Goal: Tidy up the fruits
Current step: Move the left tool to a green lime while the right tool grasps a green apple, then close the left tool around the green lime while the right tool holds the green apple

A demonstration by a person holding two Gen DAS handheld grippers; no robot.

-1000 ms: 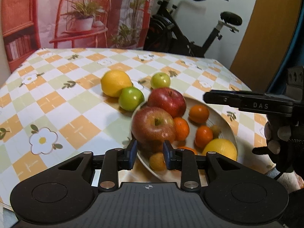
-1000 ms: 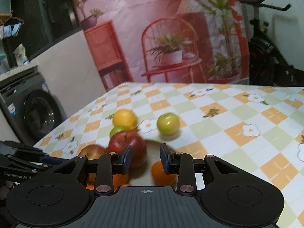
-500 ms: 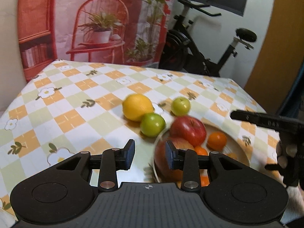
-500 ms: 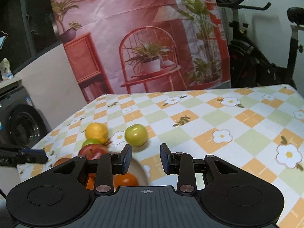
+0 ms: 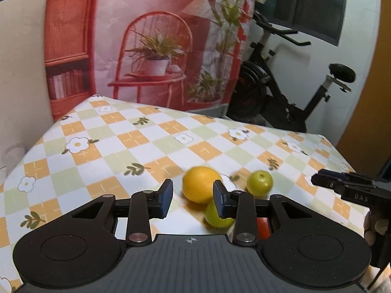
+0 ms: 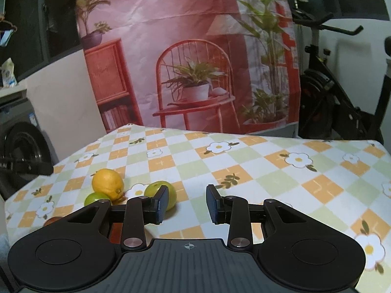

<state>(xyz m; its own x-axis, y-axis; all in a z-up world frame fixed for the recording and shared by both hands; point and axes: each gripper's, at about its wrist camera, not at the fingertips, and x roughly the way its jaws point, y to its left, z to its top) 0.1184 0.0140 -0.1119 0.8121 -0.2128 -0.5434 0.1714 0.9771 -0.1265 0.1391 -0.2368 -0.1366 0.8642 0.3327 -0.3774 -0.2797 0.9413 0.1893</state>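
On the checked tablecloth (image 5: pixel 146 151) lie a yellow citrus fruit (image 5: pixel 201 188), a pale green fruit (image 5: pixel 259 183) to its right, and a darker green one (image 5: pixel 217 216) partly behind my left gripper's finger. My left gripper (image 5: pixel 193 199) hovers in front of them, open and empty. A red apple (image 5: pixel 262 227) shows only as a sliver behind the gripper body. In the right wrist view the yellow fruit (image 6: pixel 107 184), dark green fruit (image 6: pixel 96 199) and pale green fruit (image 6: pixel 154 189) sit left of my right gripper (image 6: pixel 187 205), which is open and empty.
The right gripper (image 5: pixel 342 188) reaches in from the right edge of the left wrist view. The left gripper's tip (image 6: pixel 24 167) shows at the far left of the right wrist view. An exercise bike (image 5: pixel 281 92) and a printed backdrop (image 6: pixel 195 61) stand behind the table.
Both views have tilted up and drawn back. The plate of apples and oranges has slid out of sight below the grippers. In the right wrist view the fruits have shifted left.
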